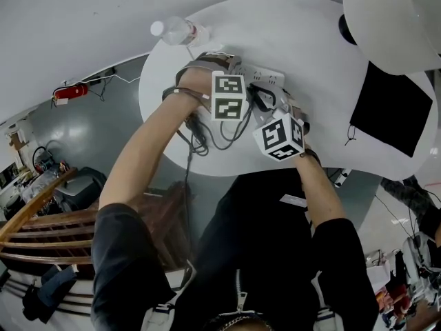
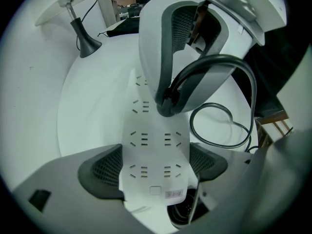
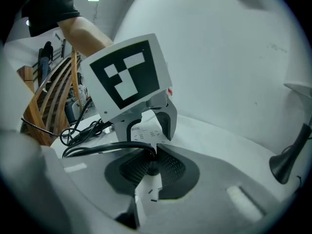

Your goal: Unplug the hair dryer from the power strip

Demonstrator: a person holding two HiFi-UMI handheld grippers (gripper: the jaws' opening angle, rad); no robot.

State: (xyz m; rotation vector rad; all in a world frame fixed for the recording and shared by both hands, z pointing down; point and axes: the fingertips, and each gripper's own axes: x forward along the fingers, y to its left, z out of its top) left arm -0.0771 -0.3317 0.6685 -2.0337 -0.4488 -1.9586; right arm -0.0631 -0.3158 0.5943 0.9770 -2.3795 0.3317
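A white power strip (image 1: 270,78) (image 2: 153,150) lies on the round white table (image 1: 310,40). My left gripper (image 2: 155,165) (image 1: 239,69) is shut across its near end, one pad on each long side. My right gripper (image 3: 152,164) (image 2: 168,100) (image 1: 264,103) is shut on the black plug (image 3: 151,168), which stands on the strip's face. I cannot tell whether the prongs are still seated. The black cord (image 2: 222,130) (image 3: 97,149) loops away from the plug toward the table edge. The hair dryer itself is not clearly visible.
A water bottle (image 1: 178,31) lies at the table's far edge. A lamp with a white shade (image 1: 393,19) and dark base (image 2: 85,43) stands at the right, by a black mat (image 1: 389,109). A wooden chair (image 1: 41,233) sits left of the person.
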